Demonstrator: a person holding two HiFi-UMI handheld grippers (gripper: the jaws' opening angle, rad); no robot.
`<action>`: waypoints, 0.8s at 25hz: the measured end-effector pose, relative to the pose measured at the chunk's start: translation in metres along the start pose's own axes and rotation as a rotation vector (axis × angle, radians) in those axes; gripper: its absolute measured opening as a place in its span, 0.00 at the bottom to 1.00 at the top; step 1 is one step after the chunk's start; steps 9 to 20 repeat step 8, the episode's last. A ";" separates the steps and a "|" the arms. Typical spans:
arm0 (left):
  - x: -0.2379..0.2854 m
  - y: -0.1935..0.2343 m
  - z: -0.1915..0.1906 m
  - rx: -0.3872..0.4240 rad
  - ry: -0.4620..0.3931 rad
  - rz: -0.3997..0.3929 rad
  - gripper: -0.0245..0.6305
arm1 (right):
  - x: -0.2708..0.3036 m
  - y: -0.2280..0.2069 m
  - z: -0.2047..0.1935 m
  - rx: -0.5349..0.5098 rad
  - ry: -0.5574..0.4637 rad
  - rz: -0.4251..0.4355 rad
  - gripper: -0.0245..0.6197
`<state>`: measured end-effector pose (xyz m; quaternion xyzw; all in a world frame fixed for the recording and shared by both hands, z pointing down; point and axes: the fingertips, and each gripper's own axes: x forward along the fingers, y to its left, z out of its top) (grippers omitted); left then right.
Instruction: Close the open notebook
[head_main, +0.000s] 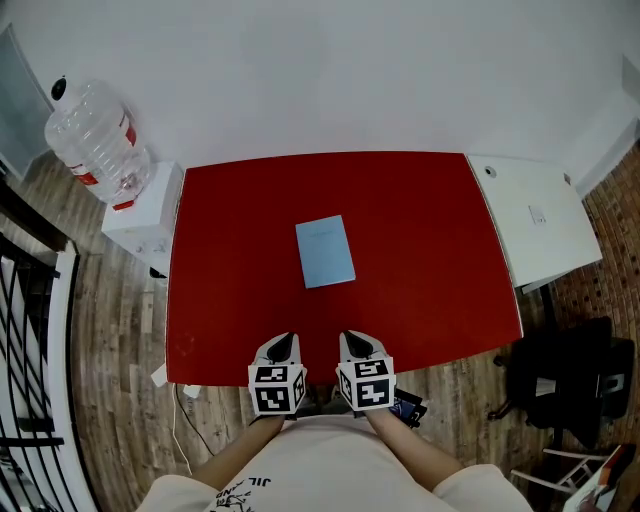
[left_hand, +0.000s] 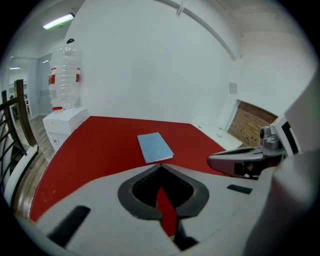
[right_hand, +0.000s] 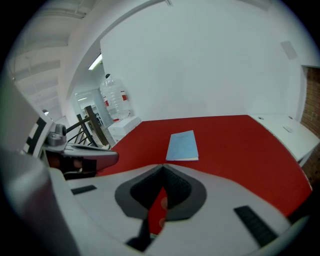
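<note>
The thin light-blue rectangular notebook lies flat, seemingly closed, on the red worktop. At its near edge, the left tongs and right tongs hover pressed together, empty.

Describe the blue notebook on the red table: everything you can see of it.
The notebook is thin and rectangular, with a plain light-blue cover that looks like card and has a faint mark near its far edge. It is closed and lies flat, slightly turned, near the middle of the red table. A pale page edge shows along its near side. Only the table touches it.
</note>
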<state>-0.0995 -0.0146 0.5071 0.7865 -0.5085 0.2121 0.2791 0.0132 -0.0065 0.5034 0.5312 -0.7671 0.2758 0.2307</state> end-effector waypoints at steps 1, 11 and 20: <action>0.000 0.001 0.000 0.001 -0.001 0.000 0.04 | 0.000 0.000 0.000 -0.001 -0.001 -0.001 0.04; -0.003 0.004 0.002 -0.010 -0.012 0.005 0.04 | 0.000 0.002 0.003 -0.021 -0.006 0.000 0.04; -0.003 0.004 0.002 -0.010 -0.012 0.005 0.04 | 0.000 0.002 0.003 -0.021 -0.006 0.000 0.04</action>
